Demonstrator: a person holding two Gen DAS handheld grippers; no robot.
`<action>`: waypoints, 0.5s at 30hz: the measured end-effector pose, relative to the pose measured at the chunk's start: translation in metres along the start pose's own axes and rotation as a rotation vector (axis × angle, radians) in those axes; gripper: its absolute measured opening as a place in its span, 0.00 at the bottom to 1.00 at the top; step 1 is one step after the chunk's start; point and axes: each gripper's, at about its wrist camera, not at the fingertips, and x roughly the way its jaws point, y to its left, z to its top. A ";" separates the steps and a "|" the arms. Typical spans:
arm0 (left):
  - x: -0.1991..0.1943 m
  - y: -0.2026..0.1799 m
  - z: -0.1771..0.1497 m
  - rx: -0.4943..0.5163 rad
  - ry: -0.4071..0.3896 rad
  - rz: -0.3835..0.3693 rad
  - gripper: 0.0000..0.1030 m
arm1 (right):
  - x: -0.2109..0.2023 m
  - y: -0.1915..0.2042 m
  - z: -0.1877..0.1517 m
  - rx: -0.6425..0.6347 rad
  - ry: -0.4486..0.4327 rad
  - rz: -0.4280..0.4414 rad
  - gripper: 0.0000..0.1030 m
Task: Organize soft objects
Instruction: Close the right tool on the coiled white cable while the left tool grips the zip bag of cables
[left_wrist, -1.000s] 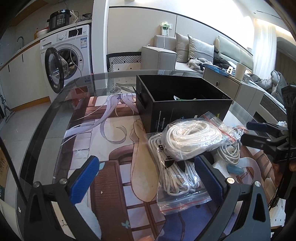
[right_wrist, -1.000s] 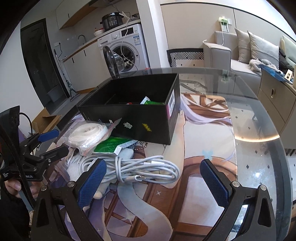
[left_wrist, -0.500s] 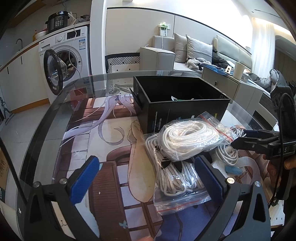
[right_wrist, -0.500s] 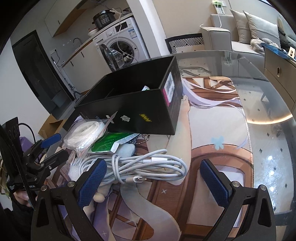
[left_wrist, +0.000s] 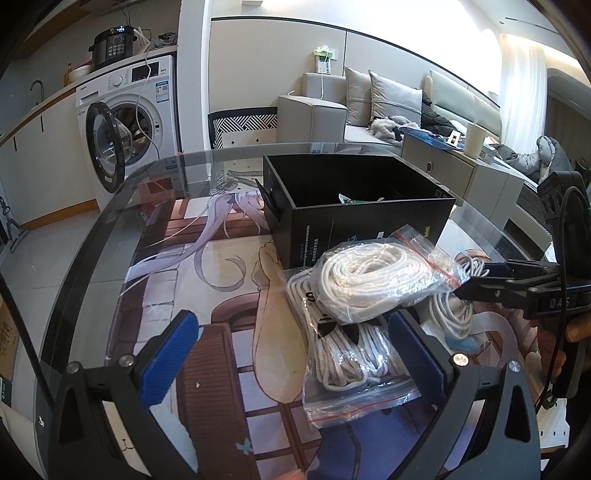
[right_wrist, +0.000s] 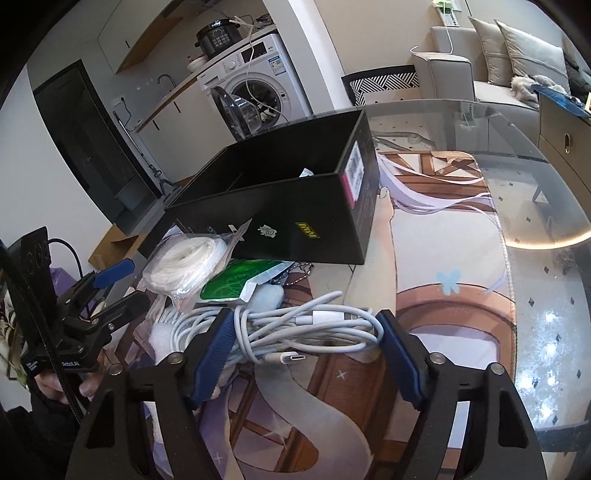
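Note:
A black open box (left_wrist: 354, 206) stands on the glass table; it also shows in the right wrist view (right_wrist: 288, 218). In front of it lie two zip bags of white rope (left_wrist: 373, 280), a coiled white cable (right_wrist: 306, 328), a green pouch (right_wrist: 236, 280) and a pale blue plush (right_wrist: 266, 297). My right gripper (right_wrist: 306, 358) is open, its fingers on either side of the coiled cable, low over the table. My left gripper (left_wrist: 291, 354) is open and empty, just short of the rope bags.
A printed mat (left_wrist: 221, 295) covers the round glass table (left_wrist: 92, 258). A washing machine with its door open (left_wrist: 125, 125) stands behind, and a sofa (left_wrist: 388, 107) and a cabinet (left_wrist: 458, 162) lie further back.
My right gripper has moved forward and down so its fingers now straddle the coiled cable, and its jaws have narrowed somewhat. My left gripper has barely moved.

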 end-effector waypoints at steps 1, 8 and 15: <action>-0.001 0.000 0.000 0.000 -0.001 0.000 1.00 | -0.001 0.000 0.000 -0.007 -0.005 -0.004 0.74; -0.003 0.001 0.002 -0.002 -0.001 0.001 1.00 | -0.016 0.000 -0.003 -0.040 -0.029 -0.026 0.72; -0.007 0.000 0.003 0.001 -0.012 -0.005 1.00 | -0.029 -0.007 -0.001 -0.036 -0.055 -0.035 0.72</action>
